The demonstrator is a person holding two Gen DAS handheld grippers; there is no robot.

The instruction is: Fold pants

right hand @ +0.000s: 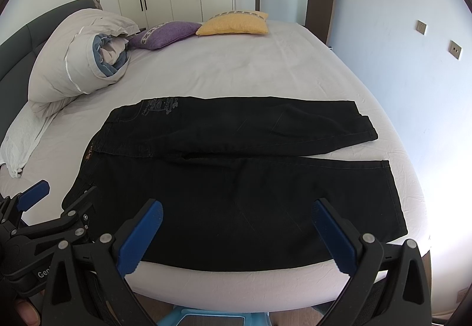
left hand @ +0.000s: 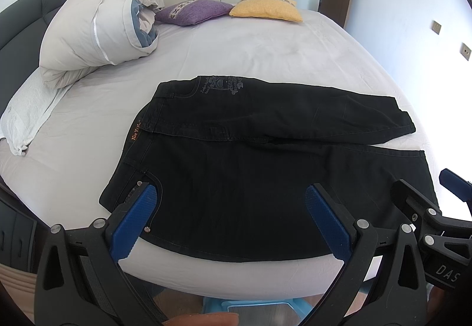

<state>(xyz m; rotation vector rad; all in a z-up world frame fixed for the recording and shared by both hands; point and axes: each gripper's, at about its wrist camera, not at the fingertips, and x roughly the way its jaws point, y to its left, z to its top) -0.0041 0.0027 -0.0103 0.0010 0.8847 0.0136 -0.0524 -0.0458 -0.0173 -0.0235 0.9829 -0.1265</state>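
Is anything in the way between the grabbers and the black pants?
Nothing visible is. The left gripper and right gripper hang open right over the near edge of the black pants, which lie flat on the bed.

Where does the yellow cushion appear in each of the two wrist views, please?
Left wrist view: the yellow cushion sits upper centre, on the far side of the bed, just right of the purple cushion.
Right wrist view: the yellow cushion lies upper centre, again right of the purple cushion.
Shared landmark: the black pants spread in front.
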